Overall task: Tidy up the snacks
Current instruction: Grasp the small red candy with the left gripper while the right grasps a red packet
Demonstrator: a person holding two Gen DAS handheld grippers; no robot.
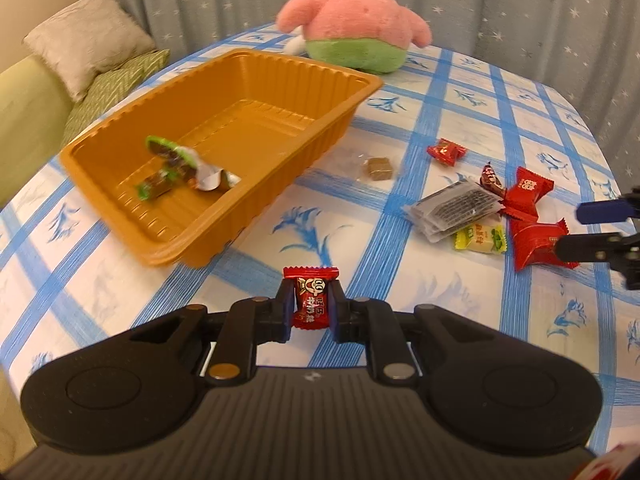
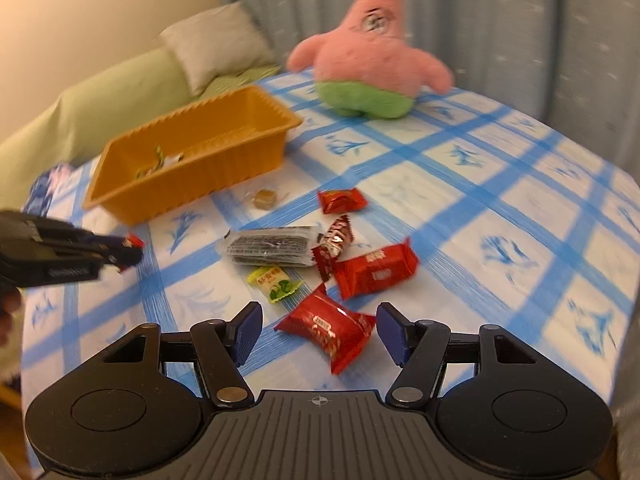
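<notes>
The left tool point(image 1: 311, 307) is clamped tight on a small red candy point(image 1: 311, 300), wrapper standing upright between the pads, and it's held up off the counter point(image 1: 360, 208). Straight ahead of it and a bit to its left sits the orange tray point(image 1: 224, 136), angled, with a couple of green-wrapped sweets point(image 1: 176, 164) already lying in the near end. Just past the tray's right wall there's a little brown cube in clear wrap point(image 1: 378, 168) on the checked cloth.

The right tool point(image 2: 318, 334) has its jaws spread wide with nothing pinched. A red packet point(image 2: 330, 326) lies on the counter right between the blue pads point(image 2: 246, 330); can't tell if either pad is actually touching it. Just beyond that packet is the rest of the pile: a yellow-green sweet point(image 2: 274, 282) slightly to the tool's left, a bigger red packet point(image 2: 376, 270) ahead and right, a dark-striped clear pack point(image 2: 270, 246) further out, a brown-red twist wrapper point(image 2: 336, 240) resting against it, and another small red candy point(image 2: 340, 200) past those.

Way at the far edge of the counter stands a pink star plush with green shorts point(image 2: 372, 56). Off the tool's left there's a green sofa point(image 2: 100, 96) with a grey cushion point(image 2: 216, 44), curtains point(image 2: 520, 20) behind everything.
</notes>
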